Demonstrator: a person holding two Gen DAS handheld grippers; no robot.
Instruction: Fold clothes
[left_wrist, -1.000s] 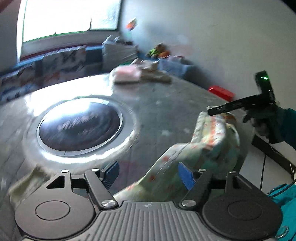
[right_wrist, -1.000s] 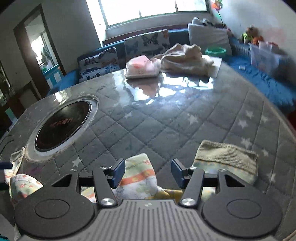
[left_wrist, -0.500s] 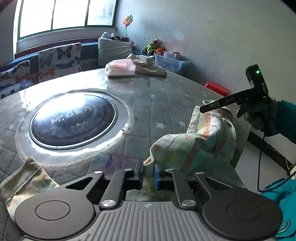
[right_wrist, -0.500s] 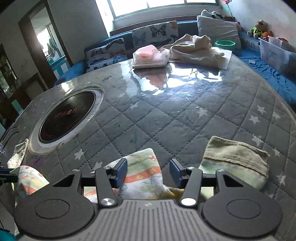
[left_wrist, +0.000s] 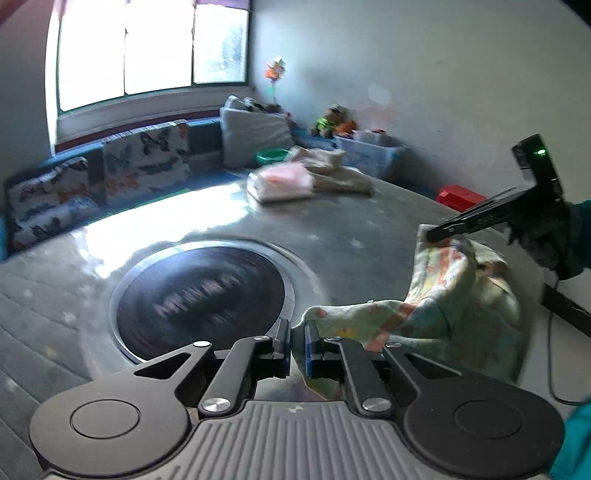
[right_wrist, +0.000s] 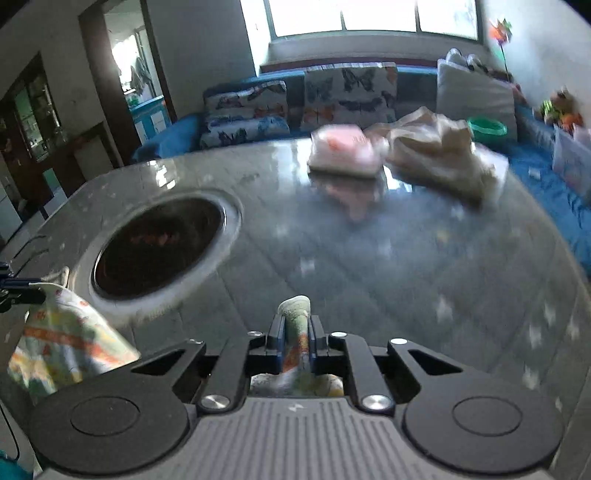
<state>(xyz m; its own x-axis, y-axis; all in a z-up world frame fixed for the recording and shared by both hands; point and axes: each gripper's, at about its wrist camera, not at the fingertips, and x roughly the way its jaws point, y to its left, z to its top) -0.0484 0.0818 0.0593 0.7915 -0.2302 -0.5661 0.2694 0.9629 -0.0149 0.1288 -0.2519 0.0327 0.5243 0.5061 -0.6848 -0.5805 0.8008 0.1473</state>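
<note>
- My left gripper (left_wrist: 297, 345) pinches one edge of the printed cloth (left_wrist: 436, 314).
- My right gripper (right_wrist: 296, 341) squeezes another edge of it.
- The cloth hangs between them, above the grey quilted table (right_wrist: 388, 258).
- Folded clothes (right_wrist: 345, 155) sit far across.

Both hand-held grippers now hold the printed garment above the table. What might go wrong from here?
1. The left hand-held gripper pinches only a thin edge of the garment, so the cloth could slip out under tension.
2. The garment sags bunched between it and the right hand-held gripper, so it may land creased.
3. Both views are motion-blurred; a fast swing could drag the cloth over the dark round inset.
</note>
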